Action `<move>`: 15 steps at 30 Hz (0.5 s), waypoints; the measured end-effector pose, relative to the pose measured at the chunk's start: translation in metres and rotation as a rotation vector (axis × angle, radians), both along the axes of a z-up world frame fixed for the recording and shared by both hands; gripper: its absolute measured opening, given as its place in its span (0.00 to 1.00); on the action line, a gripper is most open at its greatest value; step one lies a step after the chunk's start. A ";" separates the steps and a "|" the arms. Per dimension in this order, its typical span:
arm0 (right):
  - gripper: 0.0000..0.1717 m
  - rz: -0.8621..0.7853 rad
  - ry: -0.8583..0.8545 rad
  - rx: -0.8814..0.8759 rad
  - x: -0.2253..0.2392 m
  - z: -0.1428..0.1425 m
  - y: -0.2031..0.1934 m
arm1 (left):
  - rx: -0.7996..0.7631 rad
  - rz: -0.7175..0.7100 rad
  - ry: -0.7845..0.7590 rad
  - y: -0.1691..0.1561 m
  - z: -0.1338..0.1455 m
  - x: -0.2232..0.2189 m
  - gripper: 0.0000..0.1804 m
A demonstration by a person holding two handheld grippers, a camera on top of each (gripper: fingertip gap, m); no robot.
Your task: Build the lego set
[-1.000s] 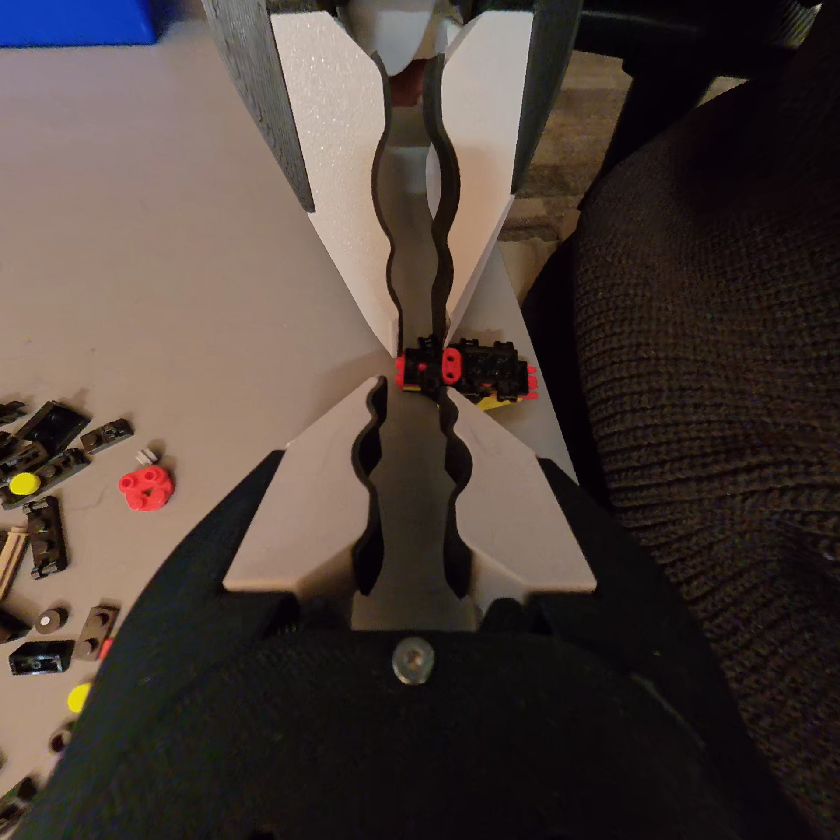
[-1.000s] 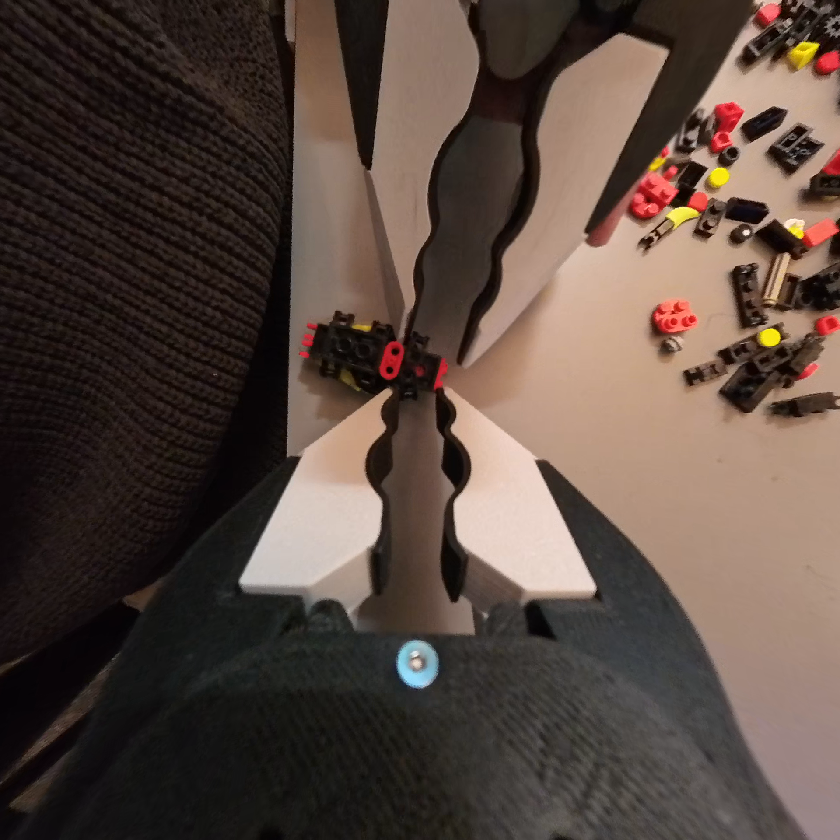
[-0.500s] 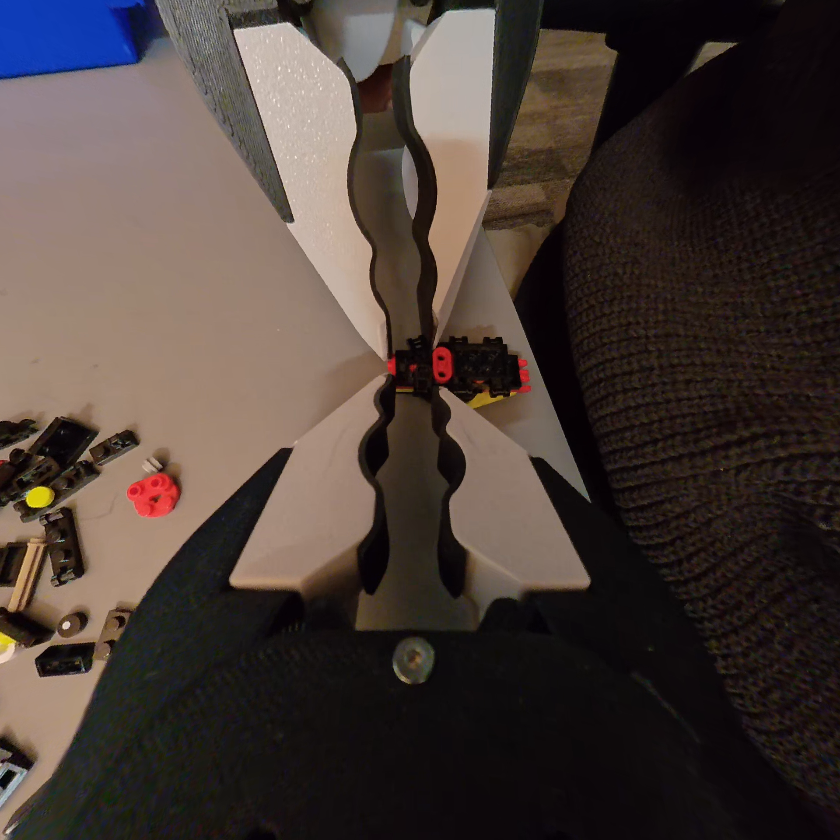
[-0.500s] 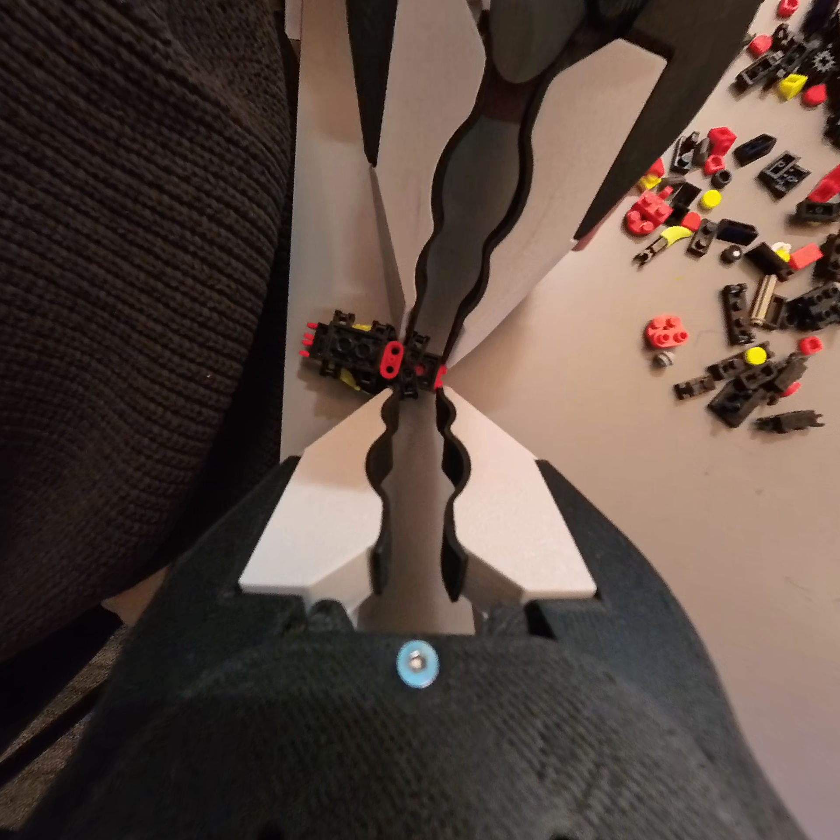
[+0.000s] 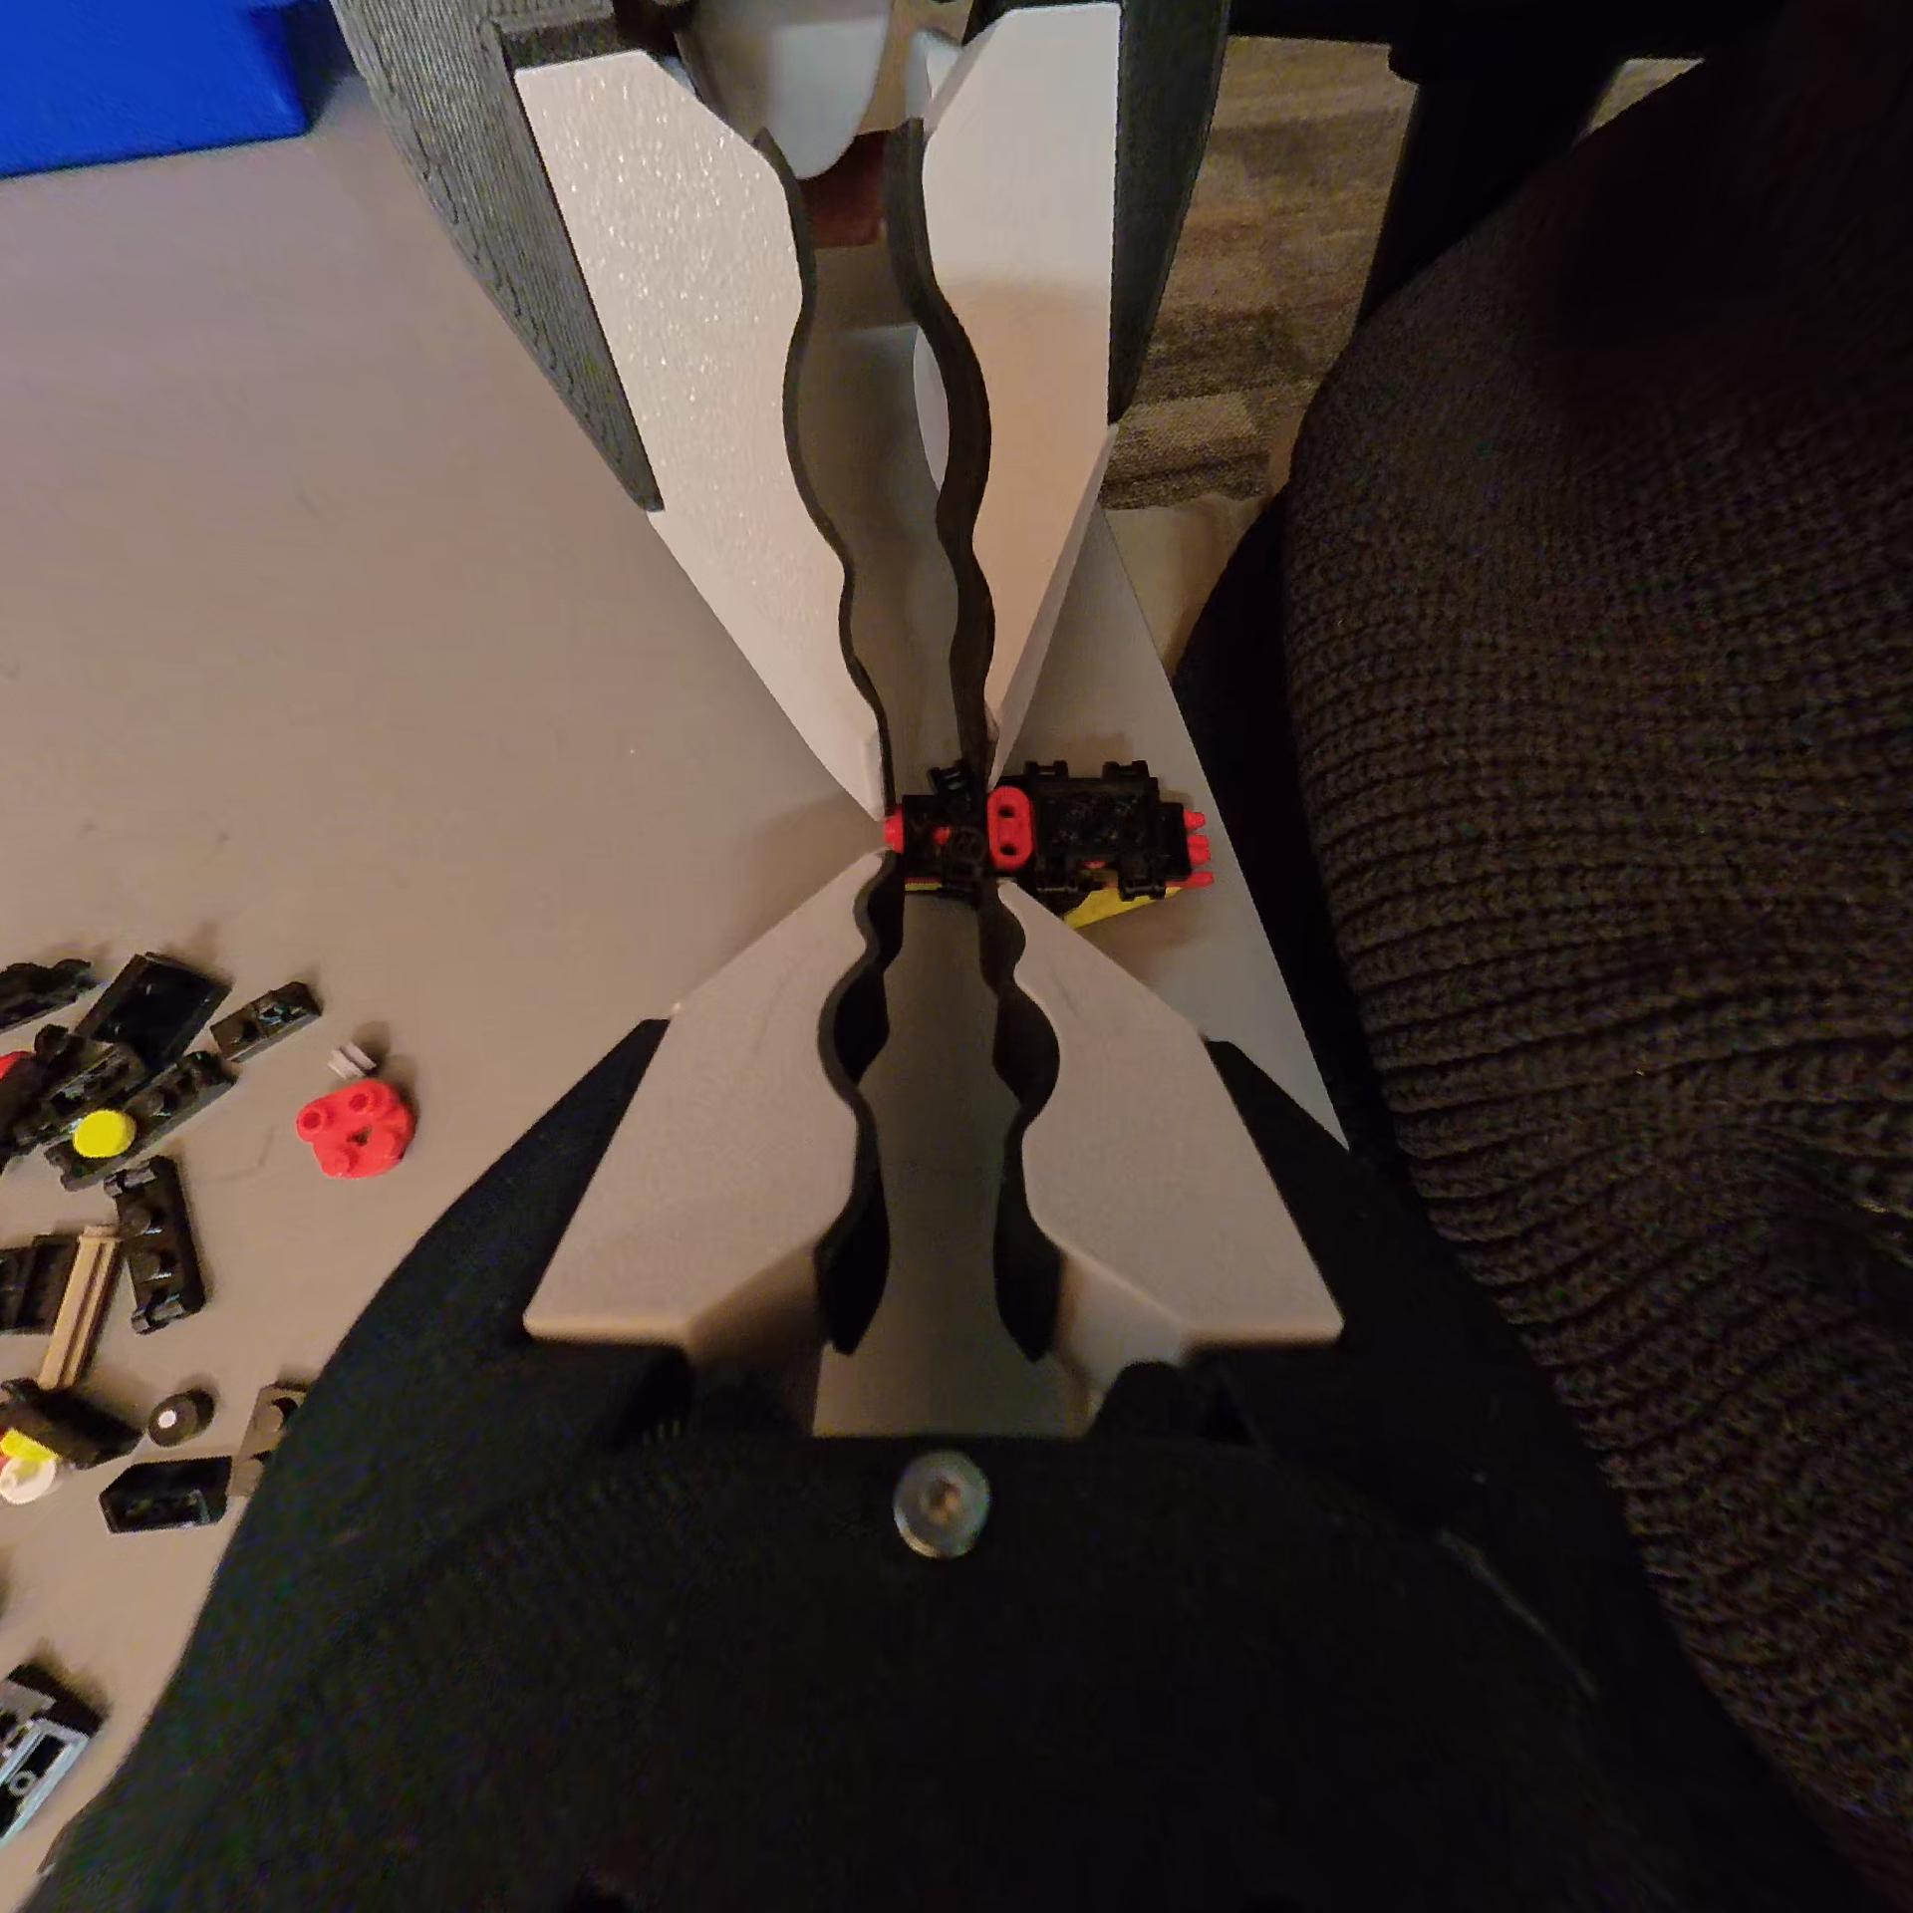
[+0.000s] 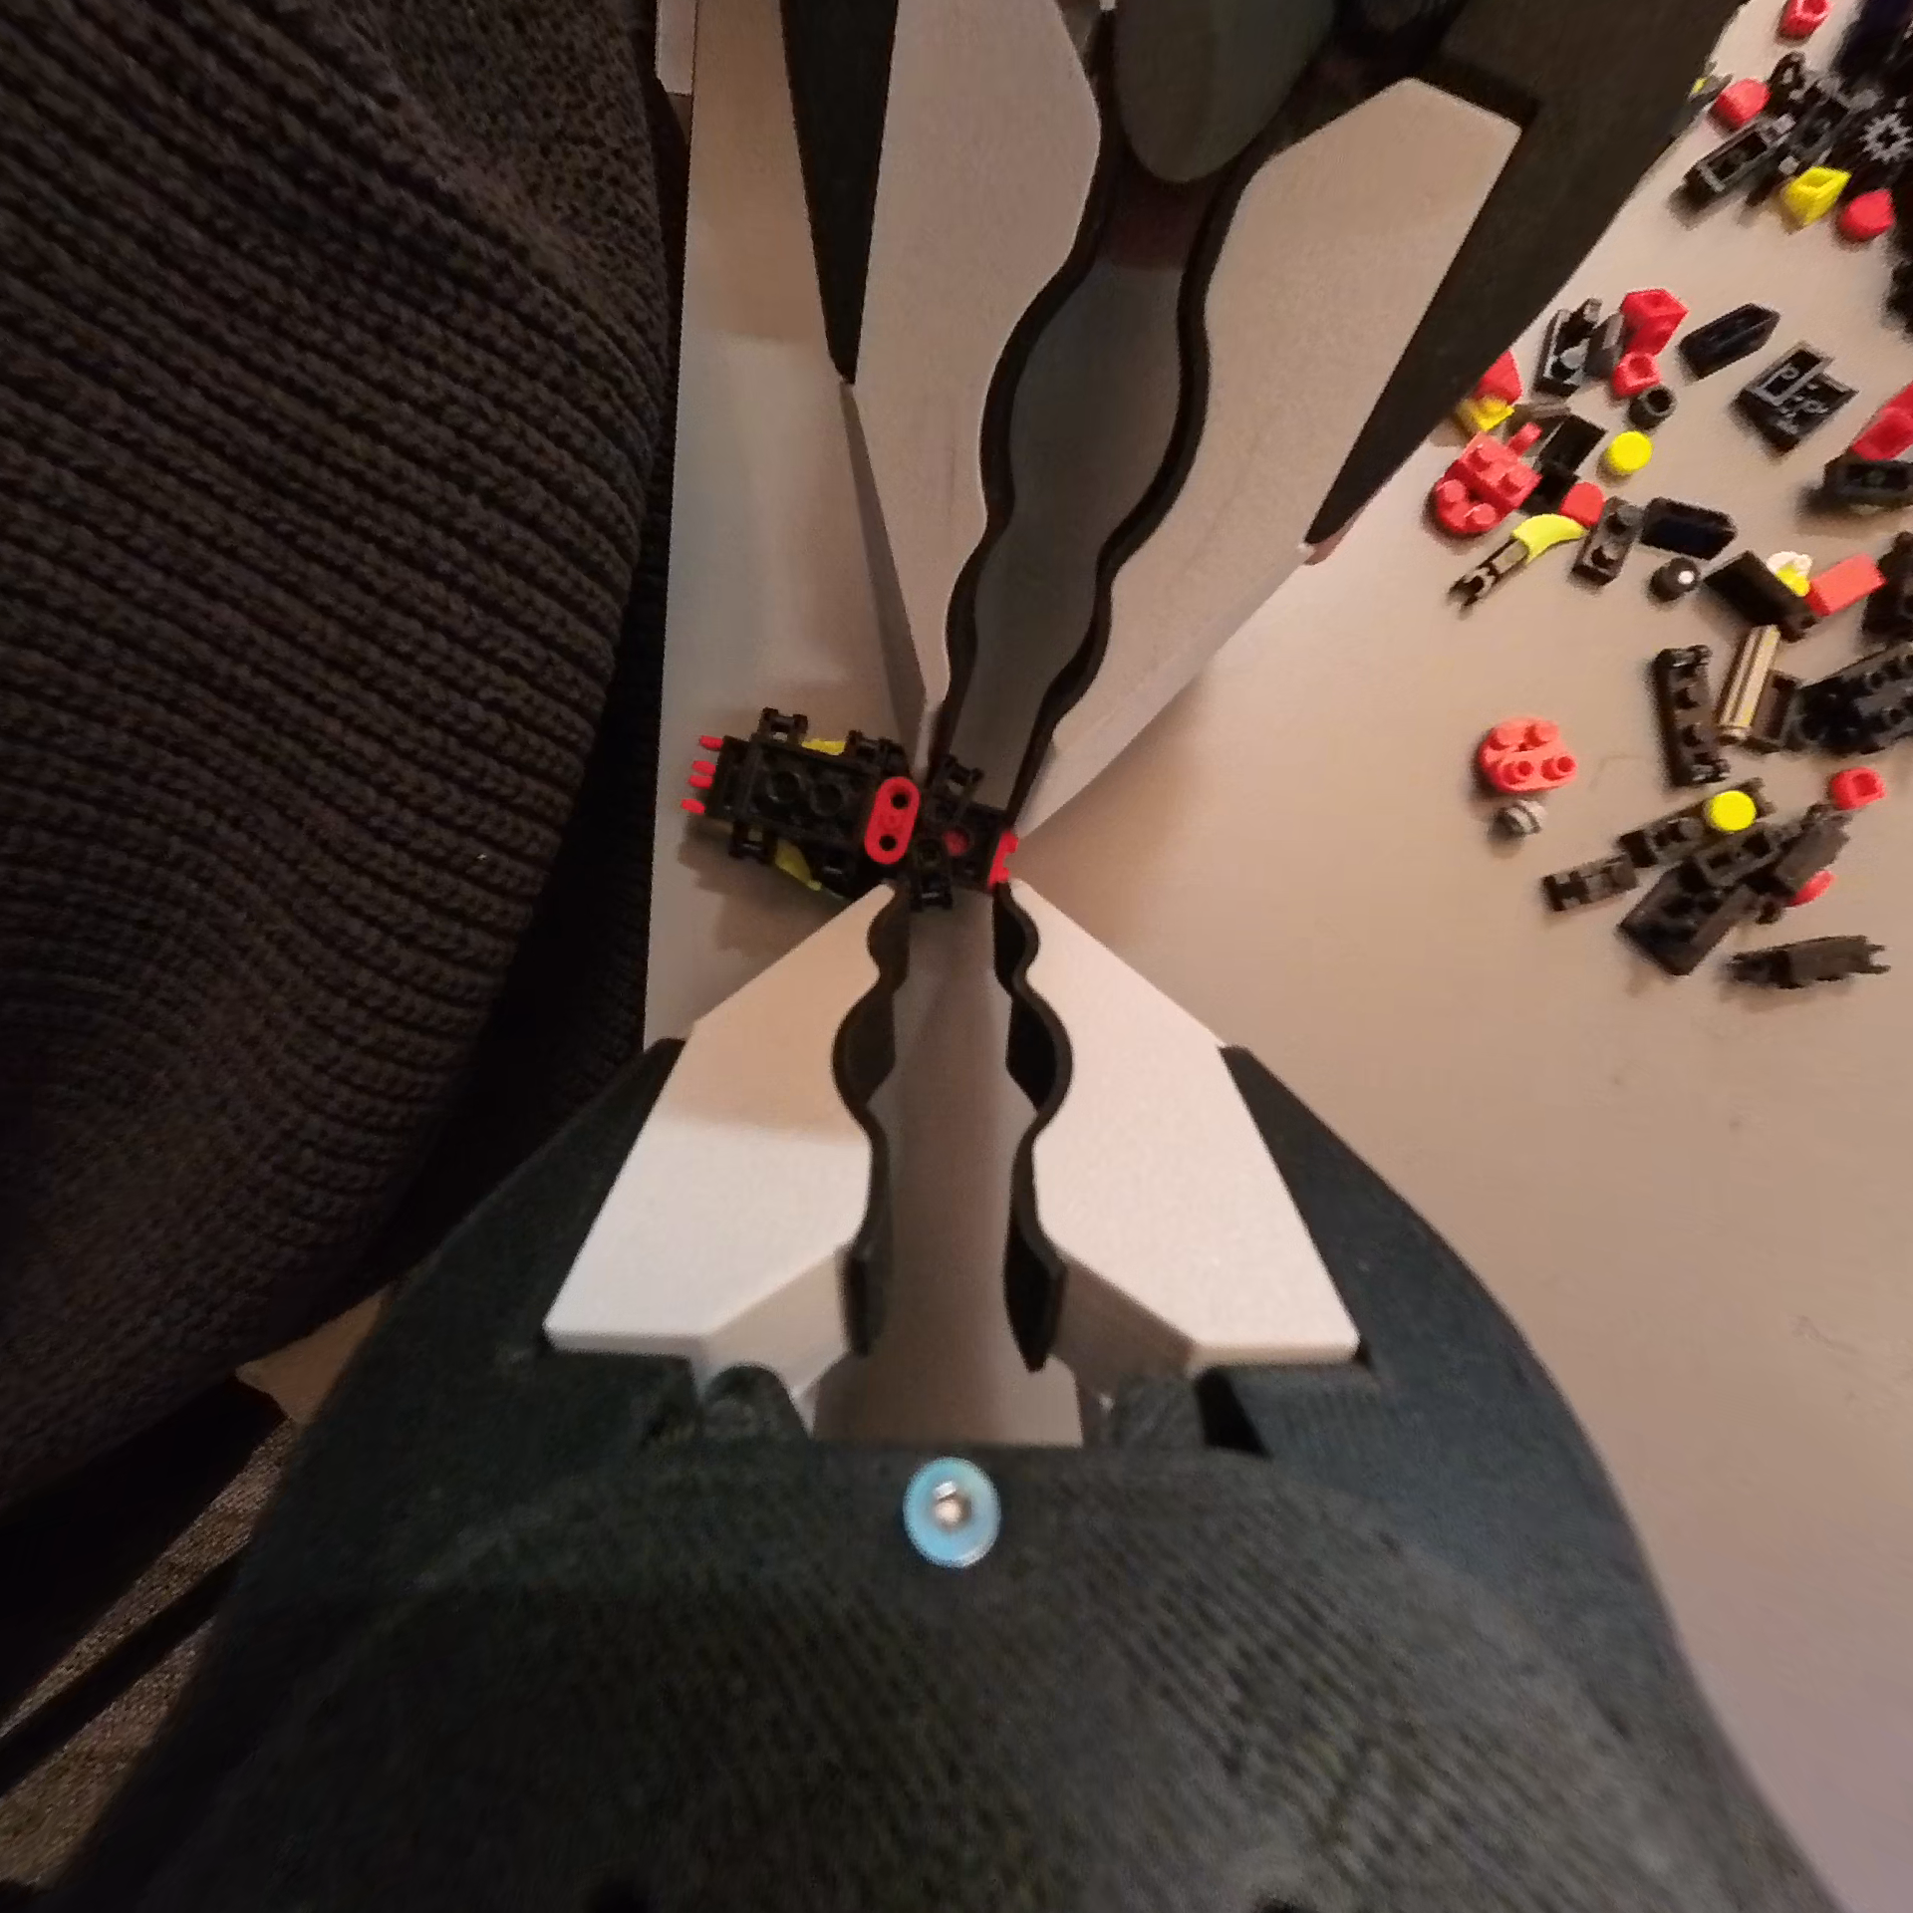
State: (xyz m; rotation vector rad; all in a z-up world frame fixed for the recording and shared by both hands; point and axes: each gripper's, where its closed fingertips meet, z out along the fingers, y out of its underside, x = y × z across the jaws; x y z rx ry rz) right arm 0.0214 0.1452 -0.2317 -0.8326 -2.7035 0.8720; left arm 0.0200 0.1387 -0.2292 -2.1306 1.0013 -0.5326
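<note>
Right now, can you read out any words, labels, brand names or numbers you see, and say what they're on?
None can be read. The brick assembly held by the left gripper and right gripper, the loose bricks on the table and the blue bin show no legible writing.

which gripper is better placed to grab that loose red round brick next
Probably the left gripper: the red round brick lies on its side of the table. Both grippers are clamped on the small black brick model, so one must let go first.
</note>
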 end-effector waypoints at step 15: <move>0.08 -0.002 0.001 0.001 0.000 0.000 0.000 | 0.002 0.003 0.006 0.000 0.000 0.000 0.06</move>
